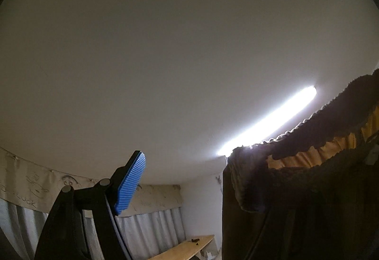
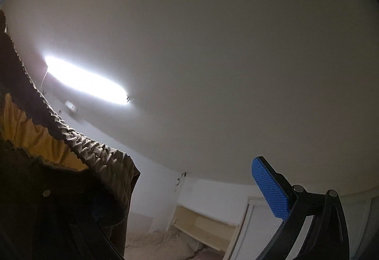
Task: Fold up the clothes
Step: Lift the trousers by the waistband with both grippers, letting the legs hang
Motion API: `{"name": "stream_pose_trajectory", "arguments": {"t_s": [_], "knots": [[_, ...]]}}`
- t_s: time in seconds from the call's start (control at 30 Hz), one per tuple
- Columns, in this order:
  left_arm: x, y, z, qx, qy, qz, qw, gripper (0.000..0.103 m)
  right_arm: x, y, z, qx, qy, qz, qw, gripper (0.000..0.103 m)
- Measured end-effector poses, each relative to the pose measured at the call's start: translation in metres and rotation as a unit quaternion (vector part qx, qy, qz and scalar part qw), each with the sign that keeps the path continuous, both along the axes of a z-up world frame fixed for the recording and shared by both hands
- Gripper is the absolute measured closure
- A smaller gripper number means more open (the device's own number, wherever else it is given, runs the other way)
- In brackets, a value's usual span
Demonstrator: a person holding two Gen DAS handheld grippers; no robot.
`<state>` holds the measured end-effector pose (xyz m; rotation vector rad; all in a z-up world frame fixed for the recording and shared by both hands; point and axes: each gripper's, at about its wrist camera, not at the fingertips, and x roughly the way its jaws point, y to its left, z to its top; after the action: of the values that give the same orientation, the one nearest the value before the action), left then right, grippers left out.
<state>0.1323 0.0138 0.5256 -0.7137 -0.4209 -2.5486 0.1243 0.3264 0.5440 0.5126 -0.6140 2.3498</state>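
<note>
Both wrist cameras tilt up at the ceiling and a lit tube lamp [image 1: 267, 125]. A dark garment [image 1: 296, 200] with a gathered elastic waistband and yellow lining is held up in the air between the two grippers — it fills the right side of the left view and the left side of the right view.

Left gripper [image 1: 189, 189]: one blue ribbed finger [image 1: 130, 184] stands clear and bare; the other finger is lost behind or under the cloth. The fingers look well apart, but whether the hidden finger pinches fabric cannot be told. Right gripper [image 2: 180, 193]: same picture mirrored, with a blue finger [image 2: 270, 189] bare on the right, the other buried in the dark cloth, and a metal rivet showing through the shadow. The grip there cannot be settled either.

The garment hangs from the waistband, its edge stretched roughly straight between the grippers, the body dropping out of frame. No table is in view; a wooden shelf [image 1: 184, 248] and curtains [image 1: 151, 224] sit low in the left view.

Judgement: this looks like a lift-and-straighten hold by the waistband. To do it well, the two grippers should stay level and equally taut so the cloth hangs flat without twist, and the waistband should not bunch at either corner — a slack side would skew any crease.
</note>
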Motion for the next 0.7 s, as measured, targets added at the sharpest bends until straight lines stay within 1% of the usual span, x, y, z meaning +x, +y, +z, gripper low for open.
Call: {"name": "stream_pose_trajectory", "arguments": {"t_s": [0.07,0.13,0.23,0.33,0.43,0.5,0.53,0.6,0.63,0.7], "knots": [[0.024,0.0,0.01,-0.005,0.015,0.003,0.9999,0.023,0.024,0.001,0.015,0.003,0.015,-0.001,1.0,0.0],[0.052,-0.001,0.021,-0.008,0.035,0.003,0.9994,0.023,0.054,0.002,0.031,0.009,0.039,-0.004,0.999,0.0],[0.097,-0.007,0.039,-0.005,0.061,-0.009,0.9981,0.023,0.096,0.004,0.052,0.017,0.074,-0.006,0.997,0.0],[0.135,-0.012,0.05,-0.011,0.08,-0.015,0.9966,0.02,0.135,0.008,0.07,0.02,0.097,0.001,0.995,0.0],[0.154,-0.015,0.055,-0.022,0.082,-0.016,0.9962,0.019,0.159,0.015,0.082,0.019,0.109,0.004,0.994,0.0],[0.152,-0.018,0.056,-0.025,0.071,-0.015,0.9971,0.019,0.165,0.021,0.089,0.018,0.105,0.008,0.994,0.0],[0.144,-0.02,0.055,-0.024,0.06,-0.014,0.9978,0.019,0.165,0.023,0.092,0.015,0.099,0.011,0.995,0.0],[0.128,-0.023,0.053,-0.024,0.038,-0.011,0.999,0.019,0.153,0.027,0.095,0.01,0.075,0.013,0.997,0.0],[0.117,-0.025,0.049,-0.023,0.023,-0.009,0.9994,0.019,0.143,0.028,0.094,0.009,0.061,0.014,0.998,0.0],[0.074,-0.029,0.027,-0.023,-0.024,-0.007,0.9994,0.019,0.12,0.031,0.087,0.005,0.031,0.015,0.999,0.0]]}}
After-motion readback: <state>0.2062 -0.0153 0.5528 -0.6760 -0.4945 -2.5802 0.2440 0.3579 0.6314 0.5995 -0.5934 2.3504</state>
